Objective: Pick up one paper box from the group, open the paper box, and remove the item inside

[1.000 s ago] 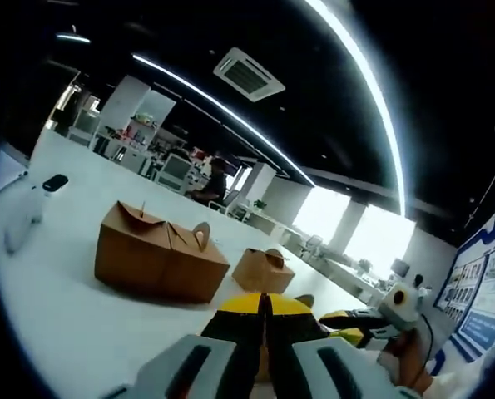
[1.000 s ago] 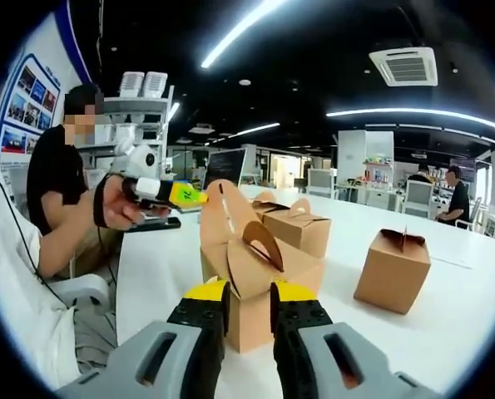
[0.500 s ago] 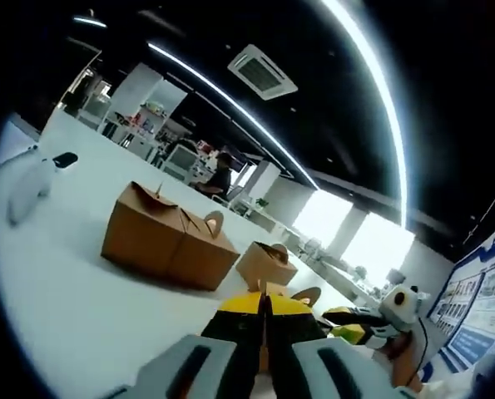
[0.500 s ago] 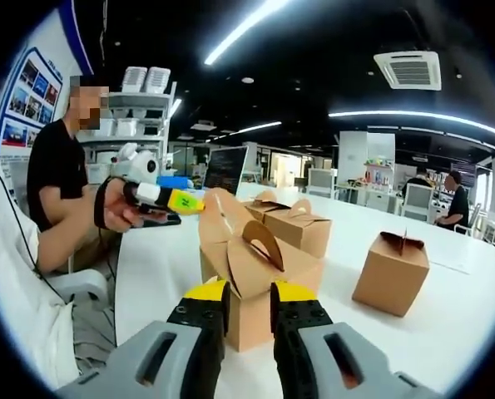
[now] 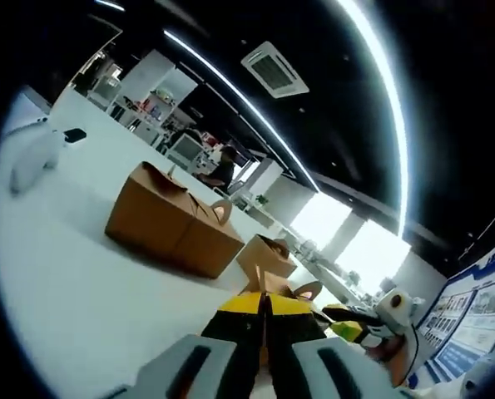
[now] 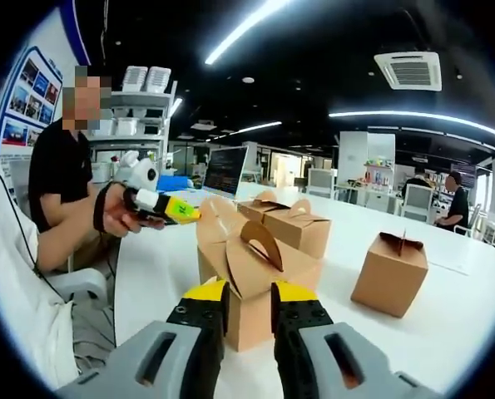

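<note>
At the table's [image 6: 172, 274] near edge, my right gripper [image 6: 247, 301] pinches the paper box [image 6: 259, 287]; my left gripper [image 6: 185, 212], jaws together, touches its flap.

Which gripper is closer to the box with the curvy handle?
Right. The right gripper has its fingers around the nearest box; the left gripper points at its flap from beside.

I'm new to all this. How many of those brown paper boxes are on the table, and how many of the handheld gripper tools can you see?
Brown paper boxes: 4 (front box, side-by-side pair, lone box)
Handheld grippers: 2 (left gripper, right gripper)
Total: 6
</note>
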Motion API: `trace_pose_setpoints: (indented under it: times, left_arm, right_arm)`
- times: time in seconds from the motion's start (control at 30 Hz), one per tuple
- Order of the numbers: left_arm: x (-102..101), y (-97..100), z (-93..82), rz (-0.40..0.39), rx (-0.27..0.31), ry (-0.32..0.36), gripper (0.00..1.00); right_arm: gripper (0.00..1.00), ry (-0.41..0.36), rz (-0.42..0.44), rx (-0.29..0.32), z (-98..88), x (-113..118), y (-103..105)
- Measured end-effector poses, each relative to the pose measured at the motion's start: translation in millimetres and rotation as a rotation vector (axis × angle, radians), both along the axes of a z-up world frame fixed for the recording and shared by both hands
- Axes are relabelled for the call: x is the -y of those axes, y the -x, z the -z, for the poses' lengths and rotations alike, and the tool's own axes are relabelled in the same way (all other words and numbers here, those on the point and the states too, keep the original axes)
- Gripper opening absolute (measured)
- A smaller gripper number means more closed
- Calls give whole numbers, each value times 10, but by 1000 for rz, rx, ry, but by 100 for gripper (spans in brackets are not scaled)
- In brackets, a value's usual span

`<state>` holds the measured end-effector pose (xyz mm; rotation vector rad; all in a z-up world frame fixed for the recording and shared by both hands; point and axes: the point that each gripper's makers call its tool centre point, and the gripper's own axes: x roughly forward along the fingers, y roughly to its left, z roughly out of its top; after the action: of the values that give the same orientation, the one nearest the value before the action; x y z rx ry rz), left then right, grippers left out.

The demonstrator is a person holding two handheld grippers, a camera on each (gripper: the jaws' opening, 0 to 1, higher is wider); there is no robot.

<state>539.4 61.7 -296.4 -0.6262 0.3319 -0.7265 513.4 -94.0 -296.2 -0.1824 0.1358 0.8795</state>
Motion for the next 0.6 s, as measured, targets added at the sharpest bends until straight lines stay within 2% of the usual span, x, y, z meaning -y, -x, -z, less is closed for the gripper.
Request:
trace_pose_setpoints:
  times: [0.27, 0.33, 0.43, 0.6]
  left_arm:
    - [-4, 0, 74, -2, -10, -25, 4]
    - [5, 6, 69, 2, -12, -8, 4]
    - [7, 20, -6, 17, -34, 74, 4]
    - [29, 36, -9, 18, -27, 65, 4]
  right_arm:
    - [22, 0, -4, -4, 3, -5, 2]
    - [22, 8, -6, -2, 14, -9, 7]
    - [22, 10, -7, -1, 11, -4, 8]
    - [23, 11, -5, 0, 10, -3, 10]
